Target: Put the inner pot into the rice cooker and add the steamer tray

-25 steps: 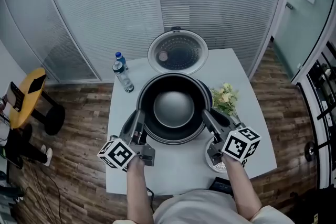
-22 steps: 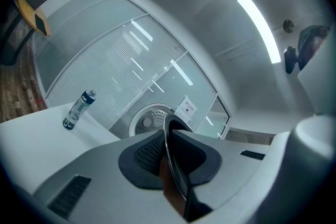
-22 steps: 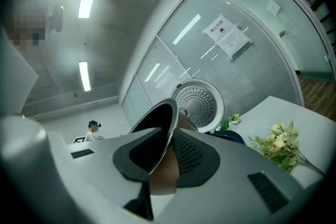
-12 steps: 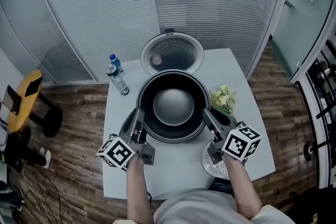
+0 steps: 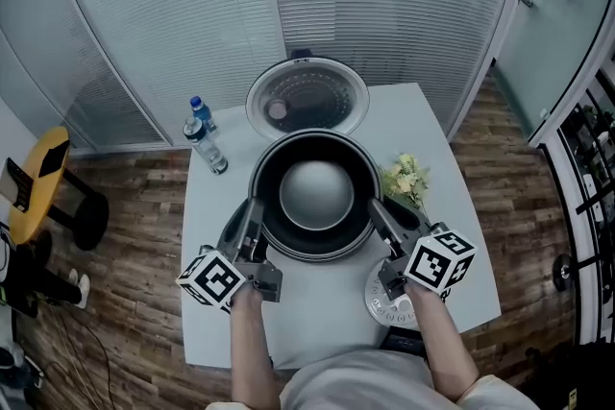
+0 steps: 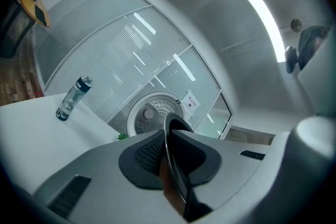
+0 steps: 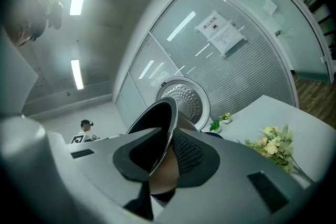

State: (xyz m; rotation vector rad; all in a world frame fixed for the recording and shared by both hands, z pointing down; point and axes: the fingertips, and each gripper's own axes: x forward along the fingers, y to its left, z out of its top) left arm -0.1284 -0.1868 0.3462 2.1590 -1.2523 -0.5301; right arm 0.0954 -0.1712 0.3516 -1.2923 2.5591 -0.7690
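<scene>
The dark inner pot (image 5: 315, 197) hangs over the white table (image 5: 317, 326), held by its rim on both sides. My left gripper (image 5: 254, 218) is shut on the left rim (image 6: 172, 150), my right gripper (image 5: 379, 214) on the right rim (image 7: 164, 128). Behind the pot stands the rice cooker's open round lid (image 5: 306, 97), perforated inside; the cooker body is hidden under the pot. In the left gripper view the lid (image 6: 151, 117) shows past the jaws, and in the right gripper view the lid (image 7: 187, 98) does too. The white perforated steamer tray (image 5: 382, 304) lies by my right wrist.
A water bottle (image 5: 204, 137) stands at the table's left back, seen upright in the left gripper view (image 6: 72, 99). A bunch of pale flowers (image 5: 405, 180) lies right of the pot. Glass partitions ring the table; a yellow stool (image 5: 38, 178) is on the floor at left.
The pot, still held by both grippers, has drifted slightly to the right relative to the lid and the bottle. Both grips look unchanged.
</scene>
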